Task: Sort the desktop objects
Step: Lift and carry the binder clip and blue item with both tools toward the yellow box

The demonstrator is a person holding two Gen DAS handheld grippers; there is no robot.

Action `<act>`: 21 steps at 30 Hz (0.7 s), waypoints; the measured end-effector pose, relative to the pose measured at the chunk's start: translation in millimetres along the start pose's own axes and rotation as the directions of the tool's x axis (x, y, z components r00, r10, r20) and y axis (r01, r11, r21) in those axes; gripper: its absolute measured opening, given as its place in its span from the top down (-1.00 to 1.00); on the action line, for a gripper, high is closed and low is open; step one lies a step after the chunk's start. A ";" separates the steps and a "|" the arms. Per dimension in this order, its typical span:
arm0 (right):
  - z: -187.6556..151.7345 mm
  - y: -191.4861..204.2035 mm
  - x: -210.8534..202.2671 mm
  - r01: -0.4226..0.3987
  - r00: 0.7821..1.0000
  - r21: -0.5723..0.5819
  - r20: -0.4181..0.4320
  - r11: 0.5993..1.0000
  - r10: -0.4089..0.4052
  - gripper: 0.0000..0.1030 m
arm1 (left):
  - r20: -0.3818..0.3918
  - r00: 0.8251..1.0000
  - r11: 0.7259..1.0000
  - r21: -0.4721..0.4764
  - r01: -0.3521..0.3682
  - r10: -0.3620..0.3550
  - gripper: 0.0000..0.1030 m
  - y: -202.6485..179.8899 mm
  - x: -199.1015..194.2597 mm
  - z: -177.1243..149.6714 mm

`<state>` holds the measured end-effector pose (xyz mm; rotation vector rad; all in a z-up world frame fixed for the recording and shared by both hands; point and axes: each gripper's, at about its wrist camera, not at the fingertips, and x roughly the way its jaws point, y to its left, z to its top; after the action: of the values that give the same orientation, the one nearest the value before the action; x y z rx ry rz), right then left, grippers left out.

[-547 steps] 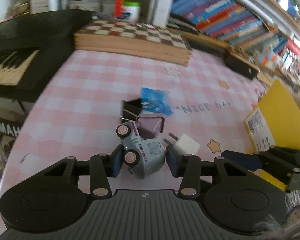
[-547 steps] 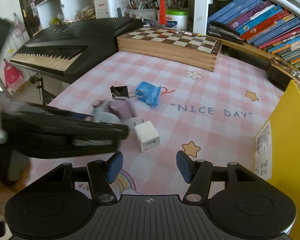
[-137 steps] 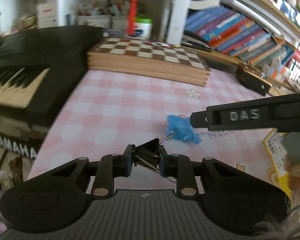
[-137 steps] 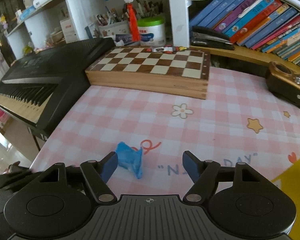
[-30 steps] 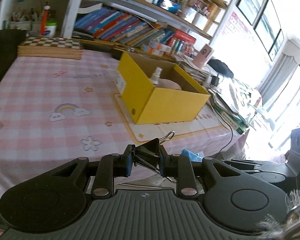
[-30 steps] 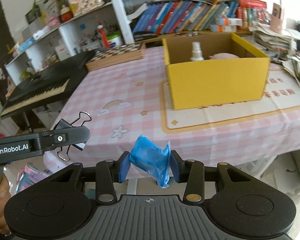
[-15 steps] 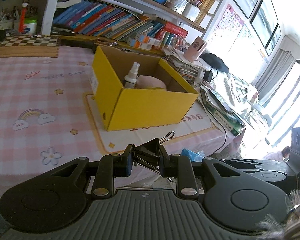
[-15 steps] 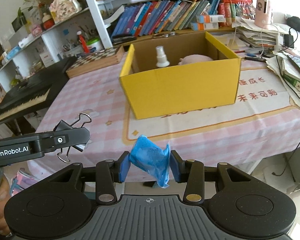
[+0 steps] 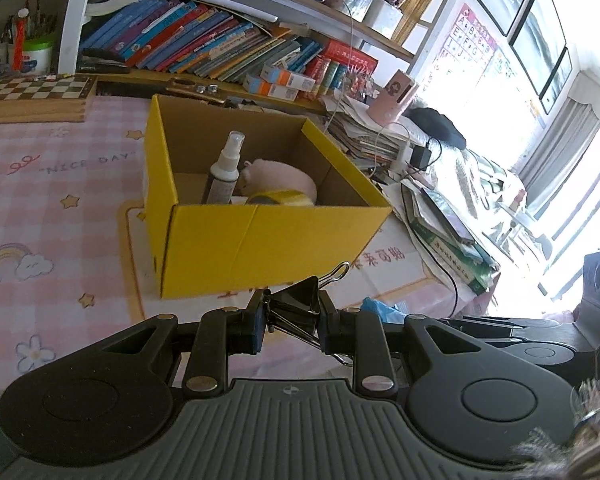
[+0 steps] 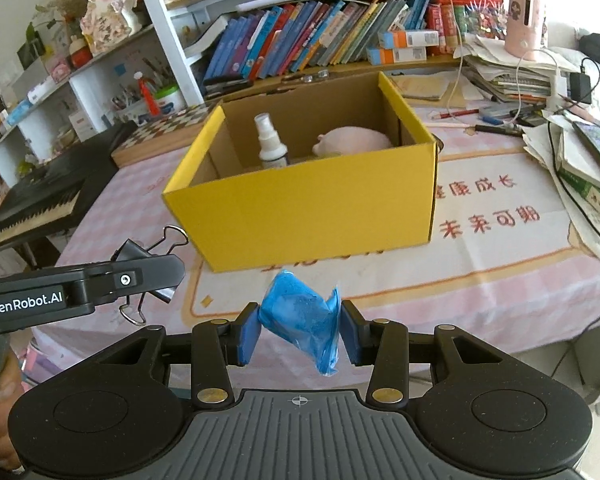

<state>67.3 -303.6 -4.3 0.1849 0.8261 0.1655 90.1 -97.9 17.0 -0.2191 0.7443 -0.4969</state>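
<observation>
A pink checked tablecloth (image 9: 60, 184) covers the desk, with crowded bookshelves behind and bright windows off to one side. In the left wrist view, the left gripper (image 9: 292, 320) is clamped on a black binder clip (image 9: 296, 306), its wire handles poking out above and below the pads, and it hangs in front of the near wall of the yellow cardboard box (image 9: 260, 248), short of its open top. Inside the box stand a white spray bottle (image 9: 226, 174), a pale pink soft thing (image 9: 280, 178) and what looks like a roll of tape (image 9: 280, 198). A chessboard (image 9: 32, 88) lies at the far edge of the cloth. In the right wrist view, the right gripper (image 10: 300, 330) is closed on a crumpled blue packet (image 10: 300, 320), held in the air on the near side of the same box (image 10: 312, 212), again below and short of the rim; the left gripper (image 10: 148, 276) with its clip (image 10: 148, 256) shows at the left, a little apart. A black keyboard (image 10: 40, 196) sits beyond the table's left edge. Both items appear picked and in transit, so the step in hand seems to be the carry to the box. Next, each gripper would need to rise over the near wall, reach above the open space clear of the bottle, and let go, probably one after the other to avoid crowding.
</observation>
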 end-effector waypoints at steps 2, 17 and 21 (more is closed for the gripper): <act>5.2 -4.9 3.5 -0.012 1.000 -0.010 -0.003 1.000 0.012 0.19 | 0.006 1.000 1.000 -0.003 -0.012 0.012 0.56 -3.9 5.0 3.6; 49.7 -27.7 14.8 -0.079 0.995 -0.061 0.050 0.995 0.082 0.19 | 0.075 0.993 0.996 -0.005 -0.087 0.087 0.56 -15.8 27.5 40.4; 66.0 -27.9 19.4 -0.094 0.993 -0.088 0.069 0.992 0.100 0.19 | 0.103 0.989 0.994 -0.004 -0.105 0.105 0.56 -16.7 33.7 53.7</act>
<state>131.3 -333.0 19.4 0.1503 0.7355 0.2835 142.6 -128.4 41.7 -0.2019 0.6508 -0.3828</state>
